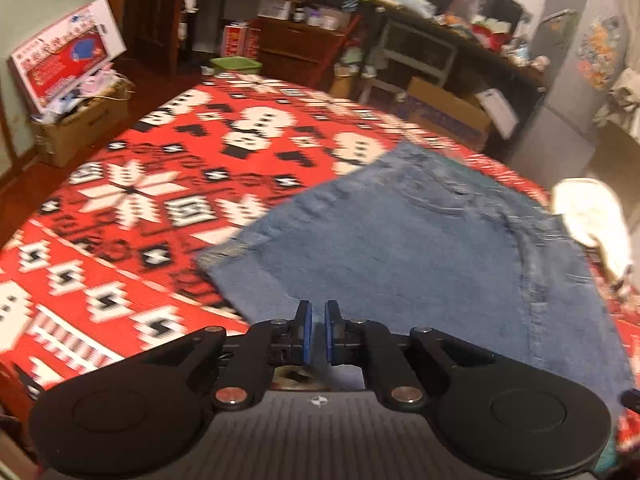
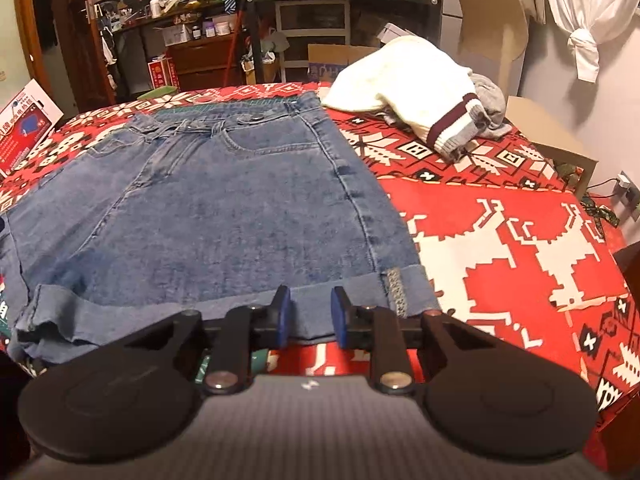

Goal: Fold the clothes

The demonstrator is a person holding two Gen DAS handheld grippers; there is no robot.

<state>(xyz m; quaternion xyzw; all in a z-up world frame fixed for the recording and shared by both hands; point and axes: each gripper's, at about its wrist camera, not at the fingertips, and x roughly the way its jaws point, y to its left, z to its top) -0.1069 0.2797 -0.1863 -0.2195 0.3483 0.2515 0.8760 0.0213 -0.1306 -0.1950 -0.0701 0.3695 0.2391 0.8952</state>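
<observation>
The right claw [image 2: 307, 316] stands partly spread, its blue pads either side of the rolled cuff of the denim shorts [image 2: 208, 216], gripping nothing. The left claw [image 1: 316, 330] is almost pressed together, a thin gap left, empty above the denim. The shorts lie flat on the red patterned blanket [image 2: 520, 240], waistband pointing away from the right claw, cuffs nearest. A white sweater [image 2: 404, 84] lies beyond.

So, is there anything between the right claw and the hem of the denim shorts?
Nothing visible. The right claw is open directly at the rolled hem of the denim shorts. The white sweater lies farther back, beside the waistband.
</observation>
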